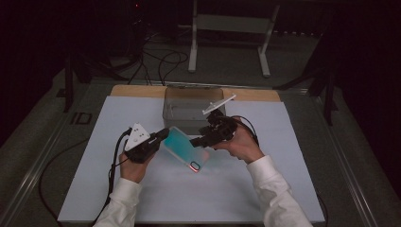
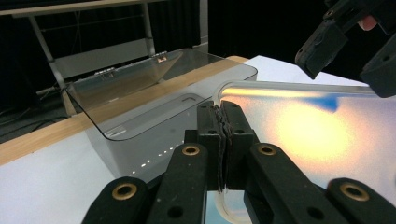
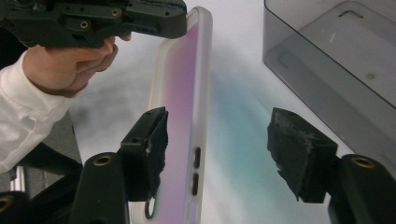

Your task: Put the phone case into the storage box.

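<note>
While we look down from the high view, the left hand-held gripper (image 1: 163, 135) clamps the upper edge of a translucent teal phone case (image 1: 185, 147), held tilted just in front of the grey bin (image 1: 176, 112) above the white desk (image 1: 236, 189). From the left gripper view, its jaws pinch the case rim (image 2: 224, 88). From the right gripper view, the right hand-held gripper (image 3: 217, 149) stands half wide around the case (image 3: 180, 93), seemingly not yet pressing.
</note>
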